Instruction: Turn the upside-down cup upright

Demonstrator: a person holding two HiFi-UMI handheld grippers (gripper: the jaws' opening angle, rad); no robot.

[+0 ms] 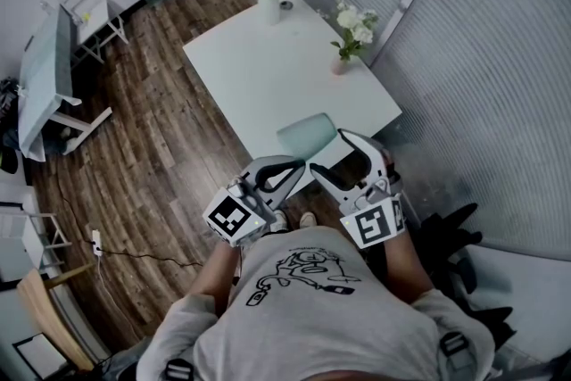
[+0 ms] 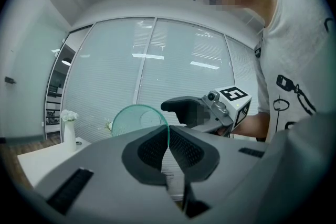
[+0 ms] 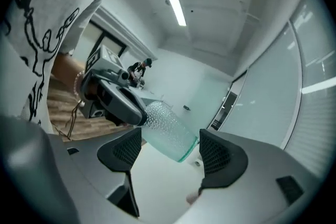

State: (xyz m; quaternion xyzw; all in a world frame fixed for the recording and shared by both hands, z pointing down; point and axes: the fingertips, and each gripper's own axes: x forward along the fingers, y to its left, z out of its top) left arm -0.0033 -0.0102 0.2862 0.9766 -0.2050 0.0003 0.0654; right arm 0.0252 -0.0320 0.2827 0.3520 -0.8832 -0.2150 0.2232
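Head view shows one cup (image 1: 306,136), two flower vases (image 1: 268,6) (image 1: 341,64), two grippers (image 1: 298,165) (image 1: 328,153).

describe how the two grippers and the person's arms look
Both the left gripper and right gripper have grey, rounded bodies with black, mesh-textured pads. Each carries a white cube with black square markers. The person wears a light grey shirt with a black line drawing.

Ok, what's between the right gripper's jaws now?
The cup, held by the left gripper, lies between those open jaws; the right gripper view shows it.
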